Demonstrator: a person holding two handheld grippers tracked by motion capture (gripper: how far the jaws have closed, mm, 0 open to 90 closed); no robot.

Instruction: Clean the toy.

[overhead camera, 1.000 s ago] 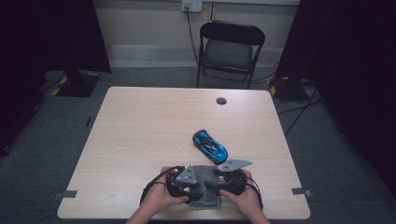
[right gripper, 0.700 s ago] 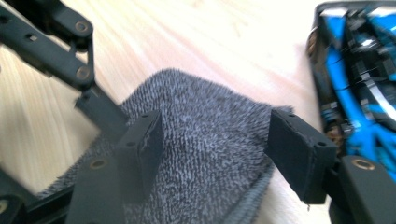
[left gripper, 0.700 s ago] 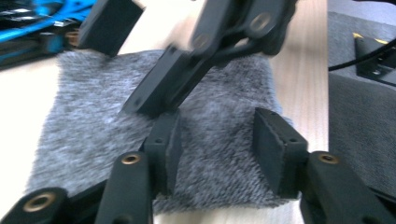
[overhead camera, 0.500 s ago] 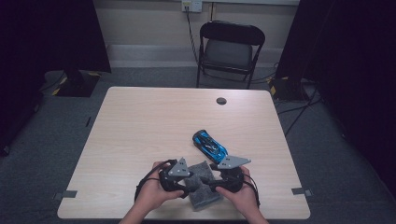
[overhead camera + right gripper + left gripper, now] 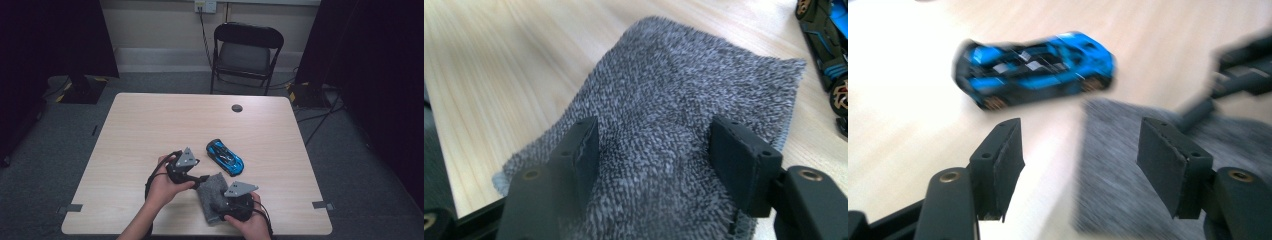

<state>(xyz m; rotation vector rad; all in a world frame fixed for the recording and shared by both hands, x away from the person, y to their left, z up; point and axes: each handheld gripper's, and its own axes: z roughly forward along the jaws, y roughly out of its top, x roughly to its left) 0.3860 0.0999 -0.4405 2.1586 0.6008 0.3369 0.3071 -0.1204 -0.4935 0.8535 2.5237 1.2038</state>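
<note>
**A:** Start at the left. What are the left tongs doing?

**B:** The left gripper [image 5: 202, 178] sits in the person's left hand [image 5: 162, 187], near the front of the table [image 5: 150, 125], with its tips pointing toward the grey cloth [image 5: 212, 195]. Its jaws have just been opening and now stand well apart. In the left gripper view the near edge of the cloth lies below the gap between them, but neither pad presses on it, so they hold nothing.

**A:** And the cloth, relative to the two tongs?

**B:** It lies flat on the table between them: just to the right of the left gripper's tips, and running under the right gripper [image 5: 235, 200]. In the right gripper view the cloth [image 5: 684, 115] stretches away ahead of the jaws and below them.

**A:** Do the right tongs have hold of it?

**B:** The jaws stand wide, one to each side over the pile. I can't see either pad pinching the fabric, so I read them as open and over it, not gripping.

**A:** Anything else nearby?

**B:** A blue toy car [image 5: 225, 157] stands on the table just beyond the cloth, ahead of both grippers, close to the cloth's far edge. Farther off, a small dark disc [image 5: 237, 108] lies near the table's far edge, and a folding chair [image 5: 247, 52] stands behind it.
</note>
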